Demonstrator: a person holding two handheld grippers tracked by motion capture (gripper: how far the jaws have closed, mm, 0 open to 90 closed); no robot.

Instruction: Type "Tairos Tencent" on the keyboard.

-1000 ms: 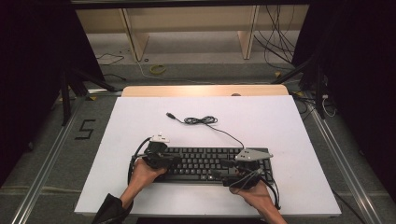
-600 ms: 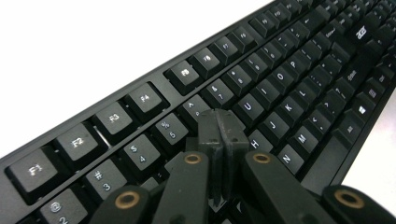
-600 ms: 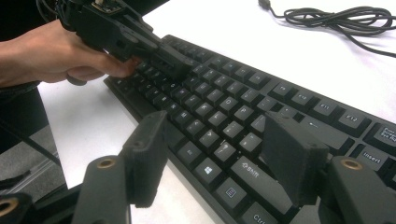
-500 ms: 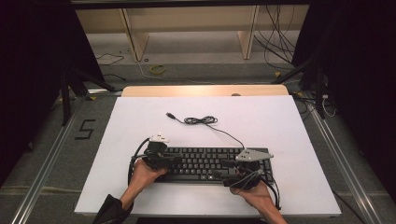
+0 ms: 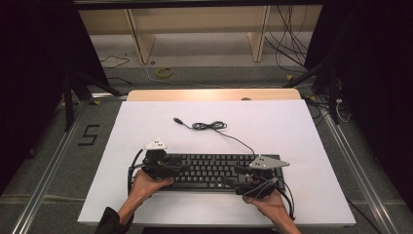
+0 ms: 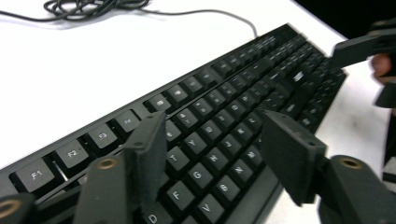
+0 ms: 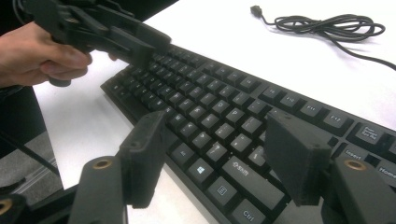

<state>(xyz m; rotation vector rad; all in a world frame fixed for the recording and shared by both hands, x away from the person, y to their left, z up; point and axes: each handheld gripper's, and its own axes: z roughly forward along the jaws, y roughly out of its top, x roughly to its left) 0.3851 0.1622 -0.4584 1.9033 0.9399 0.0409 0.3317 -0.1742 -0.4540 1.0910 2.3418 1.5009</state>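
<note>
Two grippers over one black keyboard point(image 5: 214, 169), lying flat along the near edge of the white table point(image 5: 292, 122). At the keyboard's left end, left gripper point(image 5: 168, 169) held low above the keys, jaws just opened and now standing apart, nothing clamped; letter and function keys visible between the pads in the left gripper view point(image 6: 210, 154). Farther back on the table, coiled black cable point(image 5: 209, 126) trailing from the keyboard's rear edge, its plug lying loose. At the right end, right gripper point(image 5: 243, 181), jaws likewise spread wide over the bottom key row in the right gripper view point(image 7: 210, 154), not gripping anything.
</note>
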